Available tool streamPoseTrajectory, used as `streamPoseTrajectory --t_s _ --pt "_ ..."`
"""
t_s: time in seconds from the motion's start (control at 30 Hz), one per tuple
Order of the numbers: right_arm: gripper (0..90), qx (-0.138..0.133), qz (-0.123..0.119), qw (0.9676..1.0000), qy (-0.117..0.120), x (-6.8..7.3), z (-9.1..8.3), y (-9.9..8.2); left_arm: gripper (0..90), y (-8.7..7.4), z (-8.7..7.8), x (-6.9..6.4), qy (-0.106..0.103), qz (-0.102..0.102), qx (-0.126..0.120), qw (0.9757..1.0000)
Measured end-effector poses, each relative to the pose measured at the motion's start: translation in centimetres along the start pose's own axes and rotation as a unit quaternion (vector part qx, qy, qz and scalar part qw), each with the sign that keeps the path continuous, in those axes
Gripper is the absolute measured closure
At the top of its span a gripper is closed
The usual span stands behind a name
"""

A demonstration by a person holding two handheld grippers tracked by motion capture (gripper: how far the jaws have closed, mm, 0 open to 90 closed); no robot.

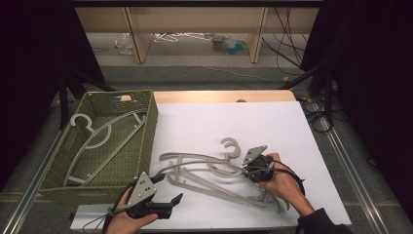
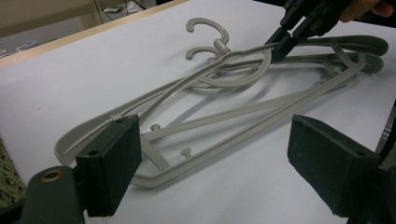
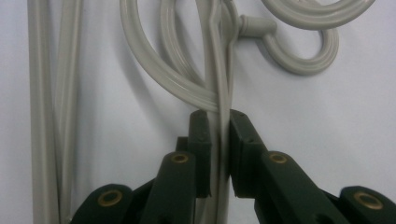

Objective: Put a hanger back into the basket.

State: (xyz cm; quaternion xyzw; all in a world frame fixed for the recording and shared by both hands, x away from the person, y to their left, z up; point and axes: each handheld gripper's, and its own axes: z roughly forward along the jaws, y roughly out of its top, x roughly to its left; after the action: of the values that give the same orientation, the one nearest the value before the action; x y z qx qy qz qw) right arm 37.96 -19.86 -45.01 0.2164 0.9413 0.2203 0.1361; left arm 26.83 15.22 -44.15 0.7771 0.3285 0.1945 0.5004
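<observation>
Two grey plastic hangers lie stacked on the white table top, hooks pointing away from me. My right gripper is shut on the upper hanger's shoulder bar, just beside its hook. In the right gripper view the pads press that thin bar from both sides. The left gripper view has the right gripper pinching the same hanger from the far side. My left gripper stands open at the hangers' near left end, its jaws wide with nothing between them.
An olive woven basket sits at the table's left edge with a grey hanger lying inside. Beyond the table's far edge are wooden shelf legs, cables and loose items on the floor. Bare table top lies behind the hangers.
</observation>
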Motion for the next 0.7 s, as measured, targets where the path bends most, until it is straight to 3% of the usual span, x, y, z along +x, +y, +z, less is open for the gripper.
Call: streamPoseTrajectory --t_s 0.1,0.23,0.47,0.53,0.57,0.7 --pt "81.4 -0.008 -0.005 0.9999 0.006 0.0 -0.4 0.0 17.6 0.0 0.0 0.0 0.001 0.005 0.003 1.0" --pt "81.5 -0.019 -0.024 0.9995 -0.007 0.3 -1.1 0.2 17.6 0.0 -0.1 0.1 0.002 0.003 0.0 1.0" --pt "81.5 -0.045 -0.043 0.998 -0.011 1.0 -3.2 0.4 17.6 0.2 0.2 0.2 0.002 0.003 -0.001 1.0" --pt "81.5 -0.05 -0.054 0.9971 -0.019 1.1 -3.8 0.4 18.4 0.7 0.4 0.3 0.004 0.009 0.0 0.9999" --pt "81.5 -0.065 -0.058 0.9957 -0.03 1.5 -4.3 0.4 18.7 0.9 0.5 0.4 0.004 0.009 -0.001 1.0" --pt "81.5 -0.07 -0.065 0.9949 -0.033 2.0 -5.0 0.4 20.1 1.6 1.0 0.3 0.007 0.022 0.0 0.9997"
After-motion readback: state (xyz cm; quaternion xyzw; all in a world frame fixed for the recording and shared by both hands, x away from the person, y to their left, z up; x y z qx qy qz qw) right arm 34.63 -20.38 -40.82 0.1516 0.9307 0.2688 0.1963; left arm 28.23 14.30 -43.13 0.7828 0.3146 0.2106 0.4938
